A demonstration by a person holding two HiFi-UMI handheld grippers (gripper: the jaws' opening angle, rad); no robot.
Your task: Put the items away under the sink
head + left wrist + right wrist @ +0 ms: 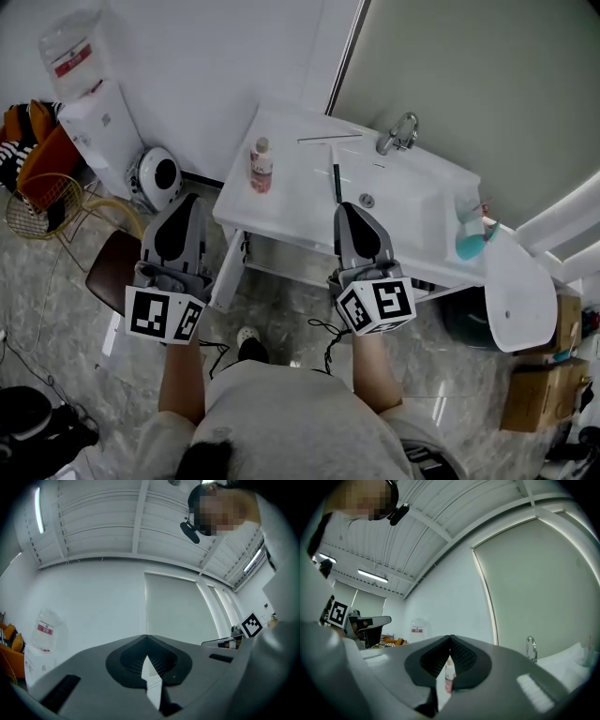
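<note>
First, note that the left gripper and right gripper both hold their fingers pressed together, empty. The pink bottle stands on the sink surface, at 10 o'clock from the right gripper. Spread the fingers before approaching, then grip mid-body.

Bright even light, soft shadows; fisheye warp (dark corners), sharp focus

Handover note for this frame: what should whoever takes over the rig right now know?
Left gripper: shut, empty, raised left of the counter.
Right gripper: shut, empty, raised before the white sink counter.
Pink-labelled clear bottle, slim dark stick-like tool and teal cup all sit on top.
Nothing stowed yet; all three remain to go underneath.
</note>
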